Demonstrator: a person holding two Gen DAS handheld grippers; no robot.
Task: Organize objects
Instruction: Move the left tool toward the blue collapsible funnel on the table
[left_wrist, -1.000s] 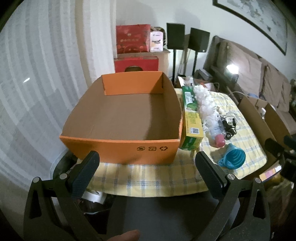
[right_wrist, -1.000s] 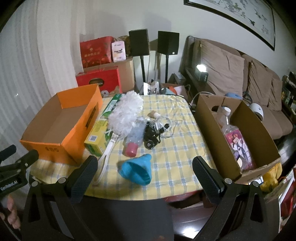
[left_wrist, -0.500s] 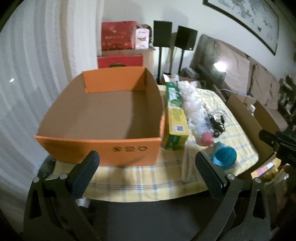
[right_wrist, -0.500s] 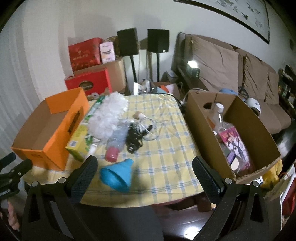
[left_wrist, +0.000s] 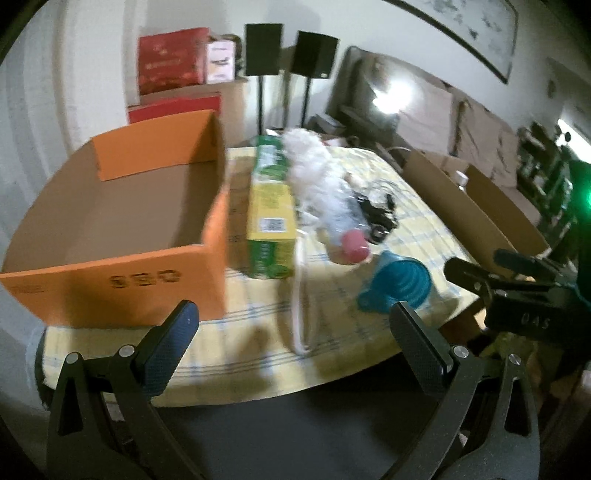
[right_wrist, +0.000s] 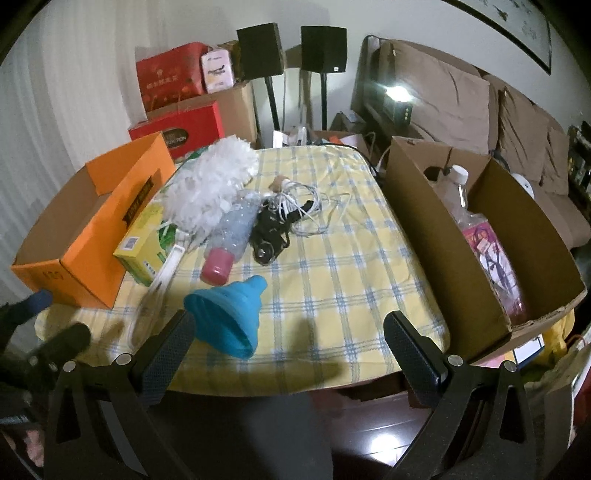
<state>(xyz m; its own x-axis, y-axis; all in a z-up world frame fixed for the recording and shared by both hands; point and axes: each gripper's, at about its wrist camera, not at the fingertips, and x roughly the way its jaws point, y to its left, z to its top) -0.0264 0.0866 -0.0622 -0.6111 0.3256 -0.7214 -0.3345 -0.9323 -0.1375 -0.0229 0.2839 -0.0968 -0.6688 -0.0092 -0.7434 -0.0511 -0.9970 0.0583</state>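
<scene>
Covered with a yellow checked cloth (right_wrist: 332, 266), the table was seen to carry two boxes and a cluster of loose things between them. An orange box (right_wrist: 85, 225) stood at the left edge, open at the top and with nothing visible inside it in the left wrist view. A yellow and green carton (right_wrist: 146, 245) lay just beside its right wall. A white duster (right_wrist: 212, 184) was laid next to the carton, its fluffy head partly over it and its handle pointing toward the near edge. A clear bottle with a pink cap (right_wrist: 231, 236) lay on its side against the duster, and a tangle of black and white cables (right_wrist: 286, 218) was spread beside it. A blue funnel (right_wrist: 229, 314) lay on its side near the front edge. A brown box (right_wrist: 454, 258) stood at the right edge, and a bottle and a pink package were seen inside it. The left gripper (left_wrist: 293, 334) was held before the near edge with its jaws wide apart and nothing between them. The right gripper (right_wrist: 288, 341) was held likewise, jaws spread and empty, its left finger close to the funnel.
</scene>
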